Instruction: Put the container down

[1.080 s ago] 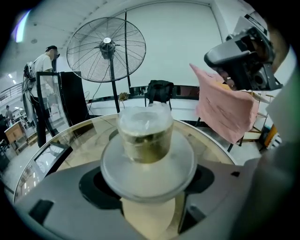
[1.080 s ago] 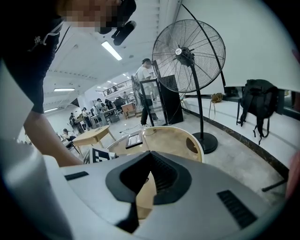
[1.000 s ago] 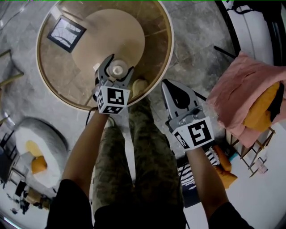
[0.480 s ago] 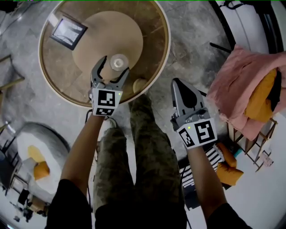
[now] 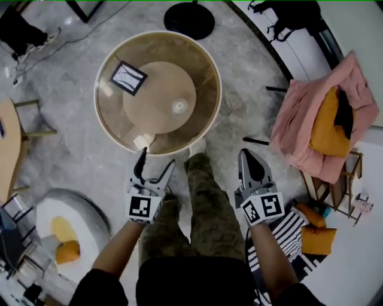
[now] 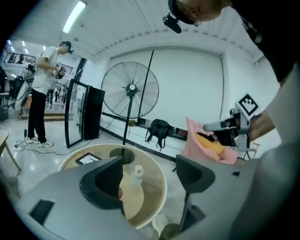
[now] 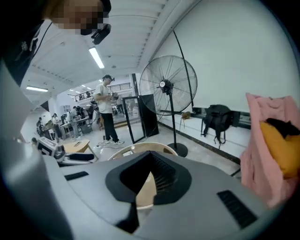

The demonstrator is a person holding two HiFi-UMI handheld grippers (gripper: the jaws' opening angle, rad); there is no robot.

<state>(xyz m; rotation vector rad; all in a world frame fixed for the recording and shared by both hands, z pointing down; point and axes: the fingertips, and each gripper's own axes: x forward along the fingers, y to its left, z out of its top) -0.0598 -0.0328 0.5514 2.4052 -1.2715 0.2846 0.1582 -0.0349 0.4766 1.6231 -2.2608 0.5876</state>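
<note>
The container, a small pale bottle, stands upright on the tan disc in the middle of the round glass table. My left gripper is open and empty, held off the table's near edge above the person's knee. In the left gripper view the container shows far ahead between the wide jaws of that gripper, well apart from them. My right gripper is shut with nothing in it, to the right of the legs. In its own view the right gripper has its pads together.
A dark framed square lies on the table's far left. A black fan base stands beyond the table. Pink cloth with a yellow cushion hangs at the right. A white pouf sits at the lower left. A person stands in the background.
My left gripper opened off the container and drew back from the table, leaving the container standing there. Both grippers and the head view pulled away toward the person.
</note>
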